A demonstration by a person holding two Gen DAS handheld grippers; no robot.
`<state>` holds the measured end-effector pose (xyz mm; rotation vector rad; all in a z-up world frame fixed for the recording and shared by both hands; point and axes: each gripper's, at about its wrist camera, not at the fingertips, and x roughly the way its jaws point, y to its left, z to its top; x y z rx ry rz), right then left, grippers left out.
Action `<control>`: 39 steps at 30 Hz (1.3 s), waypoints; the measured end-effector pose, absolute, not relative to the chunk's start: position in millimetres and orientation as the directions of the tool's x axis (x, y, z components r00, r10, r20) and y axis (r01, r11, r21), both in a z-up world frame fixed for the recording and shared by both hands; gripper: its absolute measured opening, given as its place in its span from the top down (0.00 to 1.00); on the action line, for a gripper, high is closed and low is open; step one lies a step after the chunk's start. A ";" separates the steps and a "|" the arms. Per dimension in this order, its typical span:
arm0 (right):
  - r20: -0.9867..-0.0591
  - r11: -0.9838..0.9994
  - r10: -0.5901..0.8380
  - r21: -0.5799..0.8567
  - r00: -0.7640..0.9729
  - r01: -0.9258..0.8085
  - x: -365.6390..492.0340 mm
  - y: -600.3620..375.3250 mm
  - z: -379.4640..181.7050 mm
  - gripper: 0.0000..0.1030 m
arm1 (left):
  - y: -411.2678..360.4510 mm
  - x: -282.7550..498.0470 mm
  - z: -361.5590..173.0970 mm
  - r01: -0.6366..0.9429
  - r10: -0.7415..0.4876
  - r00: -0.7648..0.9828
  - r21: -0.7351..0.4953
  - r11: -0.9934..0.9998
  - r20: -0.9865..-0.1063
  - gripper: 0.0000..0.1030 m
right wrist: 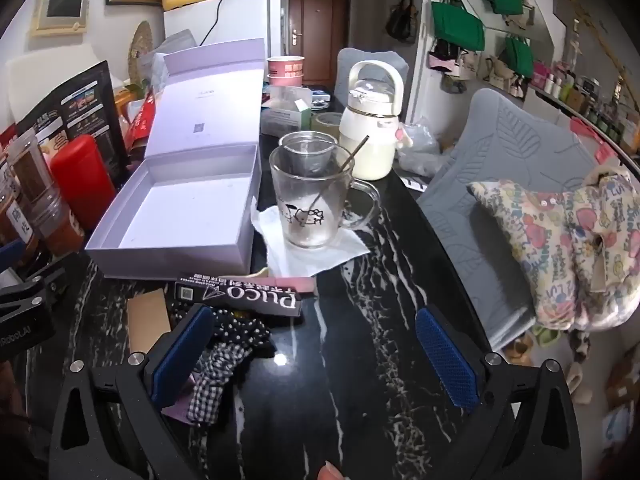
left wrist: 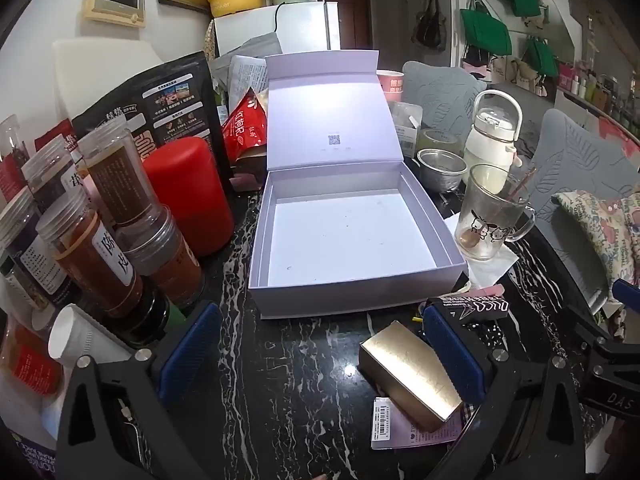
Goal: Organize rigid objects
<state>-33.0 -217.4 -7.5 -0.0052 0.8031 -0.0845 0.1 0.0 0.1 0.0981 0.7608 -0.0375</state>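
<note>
An empty white box (left wrist: pixel 352 240) with its lid propped up stands on the black marble table (left wrist: pixel 280 380); the right wrist view shows the white box (right wrist: pixel 188 216) at left. A gold box (left wrist: pixel 410 374) lies just inside the right finger of my left gripper (left wrist: pixel 320 356), which is open with nothing in its grasp. A long black carton (right wrist: pixel 240 294) lies in front of my right gripper (right wrist: pixel 316 356), also open and empty. Dotted and checked fabric (right wrist: pixel 228 344) lies by its left finger. The gold box (right wrist: pixel 146 320) shows as a tan edge in the right wrist view.
Spice jars (left wrist: pixel 104 216), a red canister (left wrist: pixel 190 196) and a black pouch (left wrist: pixel 160 100) crowd the left. A glass mug (right wrist: pixel 310 196) with a spoon sits on a tissue, a white bottle (right wrist: pixel 372 132) behind it. Grey chairs (right wrist: pixel 500 184) line the right edge.
</note>
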 end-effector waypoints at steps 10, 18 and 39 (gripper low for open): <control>-0.716 0.996 -0.081 -0.042 0.693 0.073 -34.3 -214.2 -5.8 0.00 | -9.2 -3.5 2.2 0.065 -0.005 0.731 0.062 0.996 -0.682 0.00; -0.711 0.996 -0.081 -0.043 0.698 0.072 -35.8 -213.1 -4.6 0.00 | 0.4 -4.8 2.5 0.079 -0.031 0.731 0.039 0.996 -0.682 0.00; -0.697 0.996 -0.081 -0.042 0.713 0.073 -43.5 -214.3 -4.8 0.00 | 11.9 -9.2 3.3 0.059 -0.044 0.727 -0.001 0.998 -0.685 0.00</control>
